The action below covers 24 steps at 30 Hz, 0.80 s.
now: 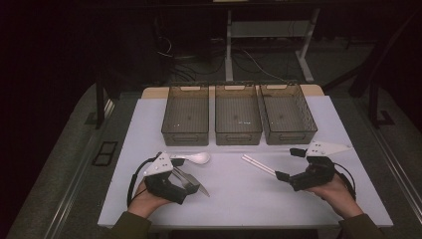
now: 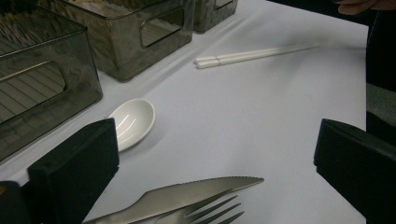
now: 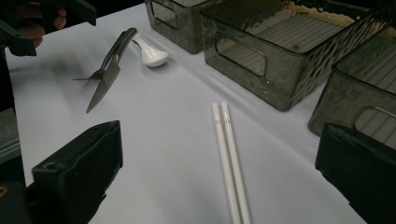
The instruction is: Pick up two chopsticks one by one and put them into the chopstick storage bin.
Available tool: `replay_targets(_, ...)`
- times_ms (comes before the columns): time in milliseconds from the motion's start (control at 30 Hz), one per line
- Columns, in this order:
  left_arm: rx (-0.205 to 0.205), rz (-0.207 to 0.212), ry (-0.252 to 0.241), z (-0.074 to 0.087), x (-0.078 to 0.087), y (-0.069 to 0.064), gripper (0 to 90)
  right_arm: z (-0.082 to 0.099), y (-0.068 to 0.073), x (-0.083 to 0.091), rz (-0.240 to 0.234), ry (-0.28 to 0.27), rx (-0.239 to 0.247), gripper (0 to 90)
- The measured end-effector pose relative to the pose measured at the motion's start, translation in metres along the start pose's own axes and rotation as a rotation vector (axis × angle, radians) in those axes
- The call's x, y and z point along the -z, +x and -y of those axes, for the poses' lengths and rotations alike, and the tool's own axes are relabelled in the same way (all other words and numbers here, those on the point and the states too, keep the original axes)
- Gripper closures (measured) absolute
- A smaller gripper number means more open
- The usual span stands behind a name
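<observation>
Hovering open-jawed, left gripper [image 1: 191, 191] nears knife [image 2: 187, 196].

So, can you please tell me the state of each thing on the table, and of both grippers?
Left gripper: open, holding nothing.
Right gripper: open, holding nothing.
Knife: lying flat, beside the fork.
Fork: lying flat, touching the knife.
Spoon: lying with its bowl up, empty.
Chopsticks: lying side by side as a pair.
Three bins: upright in a row, looking empty.
</observation>
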State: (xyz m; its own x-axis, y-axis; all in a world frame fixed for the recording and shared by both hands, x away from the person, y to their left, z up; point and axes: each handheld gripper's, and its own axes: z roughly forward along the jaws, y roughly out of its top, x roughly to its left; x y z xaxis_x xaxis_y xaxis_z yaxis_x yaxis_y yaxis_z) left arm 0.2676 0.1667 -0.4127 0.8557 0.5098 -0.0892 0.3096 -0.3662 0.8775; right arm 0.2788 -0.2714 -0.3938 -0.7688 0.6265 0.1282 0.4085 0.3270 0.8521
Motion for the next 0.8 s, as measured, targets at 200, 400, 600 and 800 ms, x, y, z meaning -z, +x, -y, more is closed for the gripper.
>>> replay_targets(200, 0.005, 0.0, -0.002, 0.001, 0.0, 0.001, 0.0, -0.005, -0.004, -0.008, -0.005, 0.026, -0.002, 0.9)
replay_targets(400, 0.001, 0.0, -0.012, 0.003, 0.001, 0.001, 0.0, -0.009, -0.007, -0.014, -0.014, 0.035, -0.005, 0.9)
replay_targets(600, -0.021, 0.019, -0.018, 0.003, -0.003, 0.004, 0.0, -0.017, -0.013, -0.022, -0.016, 0.028, -0.015, 0.9)
replay_targets(800, -0.022, 0.024, -0.01, 0.004, -0.006, 0.006, 0.0, -0.024, -0.016, -0.033, -0.02, 0.034, -0.014, 0.9)
